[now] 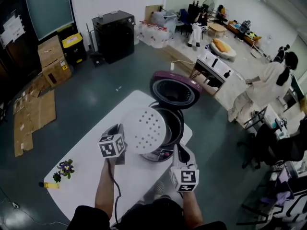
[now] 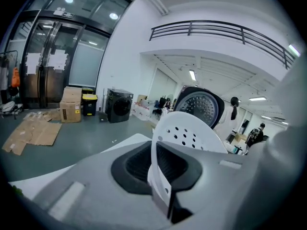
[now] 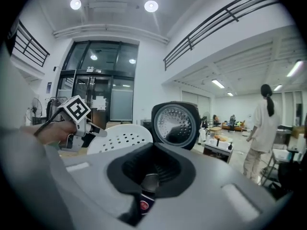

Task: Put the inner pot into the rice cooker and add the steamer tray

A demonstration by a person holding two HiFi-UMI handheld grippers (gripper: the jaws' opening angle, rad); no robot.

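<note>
Steamer tray [image 1: 144, 130] clamped in left gripper [image 1: 124, 136] — right gripper [image 1: 179, 150] closed — pot [image 1: 174, 122] apparently in cooker [image 1: 161, 154].

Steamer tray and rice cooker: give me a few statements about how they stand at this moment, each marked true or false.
1. The rice cooker has its lid swung open. True.
2. The steamer tray is already seated in the cooker. False: it is held tilted in the air at the cooker's left edge.
3. The left claw is shut on the steamer tray's rim. True.
4. The flowers stand right against the cooker. False: they are at the far left end of the table, well apart from the cooker.
</note>
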